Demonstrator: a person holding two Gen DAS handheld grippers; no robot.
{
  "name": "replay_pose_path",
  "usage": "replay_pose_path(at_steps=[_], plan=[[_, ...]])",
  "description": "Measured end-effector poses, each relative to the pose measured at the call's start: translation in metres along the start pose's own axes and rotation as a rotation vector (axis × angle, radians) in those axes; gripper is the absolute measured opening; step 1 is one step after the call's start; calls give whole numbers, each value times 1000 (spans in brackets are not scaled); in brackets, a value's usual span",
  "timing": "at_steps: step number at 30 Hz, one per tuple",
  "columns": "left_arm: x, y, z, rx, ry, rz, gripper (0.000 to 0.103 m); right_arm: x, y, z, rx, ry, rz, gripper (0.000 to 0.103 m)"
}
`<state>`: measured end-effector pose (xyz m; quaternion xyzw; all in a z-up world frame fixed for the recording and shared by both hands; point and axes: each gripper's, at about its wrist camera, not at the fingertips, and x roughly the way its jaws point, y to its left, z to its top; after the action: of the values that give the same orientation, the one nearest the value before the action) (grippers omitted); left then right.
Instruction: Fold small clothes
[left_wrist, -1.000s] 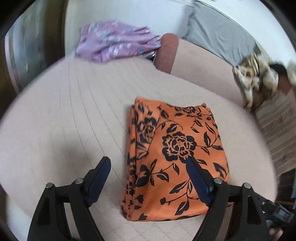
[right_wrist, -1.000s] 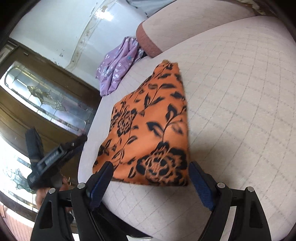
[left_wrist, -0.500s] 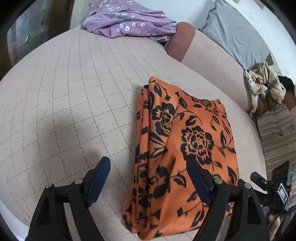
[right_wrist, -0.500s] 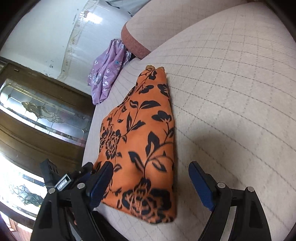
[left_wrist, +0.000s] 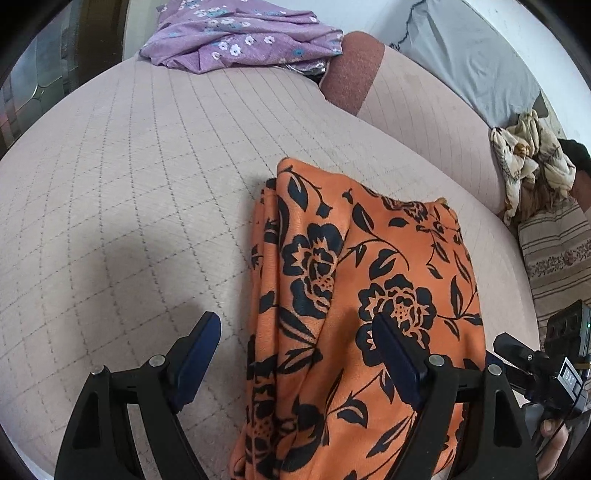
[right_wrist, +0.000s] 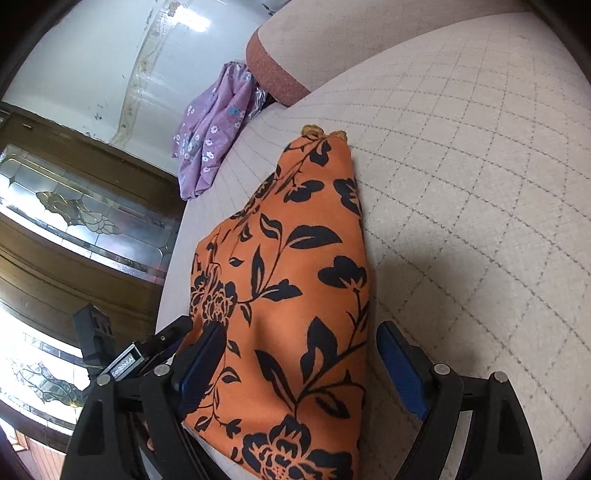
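Both tools moved closer over folded orange floral cloth (left_wrist: 369, 295); jaws wide, holding nothing.

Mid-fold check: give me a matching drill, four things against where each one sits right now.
Things:
1 orange cloth
2 purple garment
3 grey pillow
4 left gripper

Places:
A against the wall behind the backrest
B far end of the cushion
C open, straddling the orange cloth's edge
D folded, middle of the cushion

Pairs: 1-D, 2-B, 3-A, 4-C
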<state>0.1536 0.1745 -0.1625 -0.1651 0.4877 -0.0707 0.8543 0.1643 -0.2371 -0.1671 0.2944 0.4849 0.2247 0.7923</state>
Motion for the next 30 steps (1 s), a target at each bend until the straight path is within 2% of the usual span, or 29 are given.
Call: replay_pose_path(at_steps=[13, 17, 21, 23, 25, 28, 30], plan=[[13, 8, -5, -8, 39, -12, 84, 11, -4, 4, 5, 17, -1, 86], [17, 6, -5, 14, 40, -20, 88, 21, 0, 8, 4, 24, -7, 86], [21, 1, -7, 54, 43, -35, 87, 41, 6, 9, -13, 61, 3, 86], [23, -4, -8, 76, 64, -77, 64, 47, 16, 9, -67, 75, -42, 75], [23, -7, -5, 57, 85, -98, 48, 53, 25, 10, -105, 102, -75, 58], [15, -11, -2, 44, 81, -115, 34, 49, 36, 11, -148, 100, -88, 43], [4, -20, -1, 54, 50, -121, 32, 41, 44, 13, -170, 83, -85, 40]])
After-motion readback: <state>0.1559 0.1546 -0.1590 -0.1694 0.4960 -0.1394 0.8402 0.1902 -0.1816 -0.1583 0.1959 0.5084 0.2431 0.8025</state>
